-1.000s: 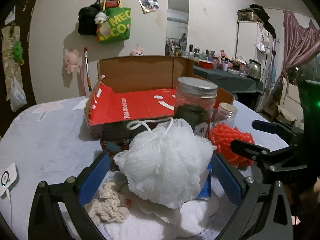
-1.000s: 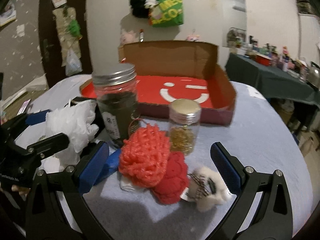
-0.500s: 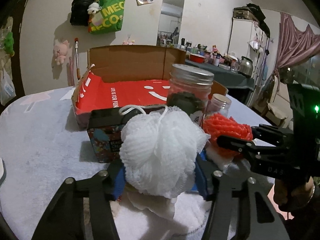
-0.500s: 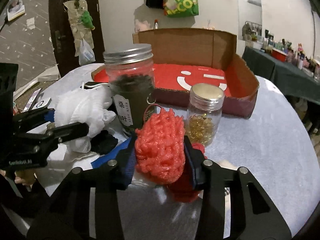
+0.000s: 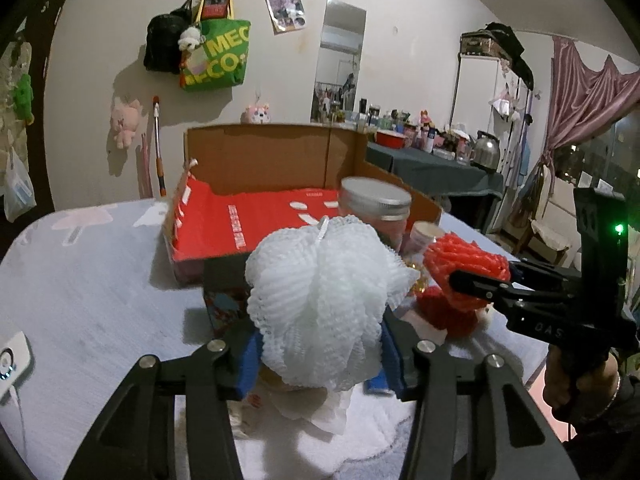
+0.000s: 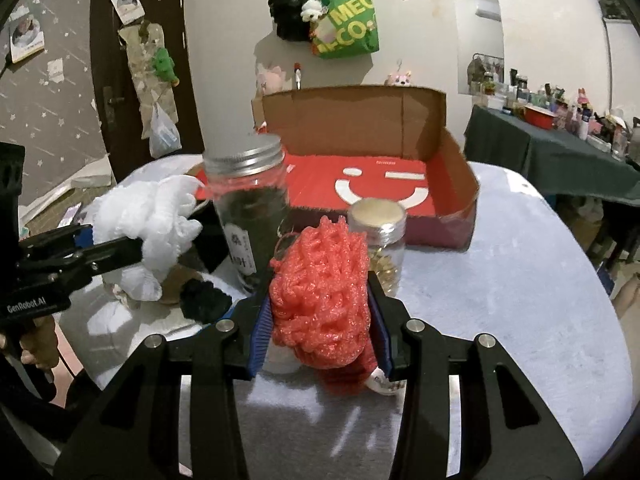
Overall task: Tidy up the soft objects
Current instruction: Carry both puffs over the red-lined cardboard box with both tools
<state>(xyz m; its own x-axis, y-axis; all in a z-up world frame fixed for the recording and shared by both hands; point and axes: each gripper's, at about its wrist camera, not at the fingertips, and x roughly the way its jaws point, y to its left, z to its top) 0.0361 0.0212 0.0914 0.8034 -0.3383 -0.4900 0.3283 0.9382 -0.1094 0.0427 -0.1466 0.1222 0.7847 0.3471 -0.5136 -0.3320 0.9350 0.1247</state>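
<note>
A fluffy white mesh puff (image 5: 324,304) is squeezed between the closing left hand-held gripper (image 5: 320,354). A bumpy red puff (image 6: 320,300) is clamped in the right hand-held gripper (image 6: 318,324). "GenRobot.AI" is written on the left one.

- The left wrist view looked along its jaws, close over the desk (image 5: 80,288), angled down at the cardboard box (image 5: 272,160) from its near-left side.
- The right wrist view faced the same box (image 6: 352,124) from its near-right side, equally close.
- Both views shared the box, the tall jar (image 5: 376,208) (image 6: 250,208) before it and the green bag (image 5: 216,56) (image 6: 348,20) behind it.
</note>
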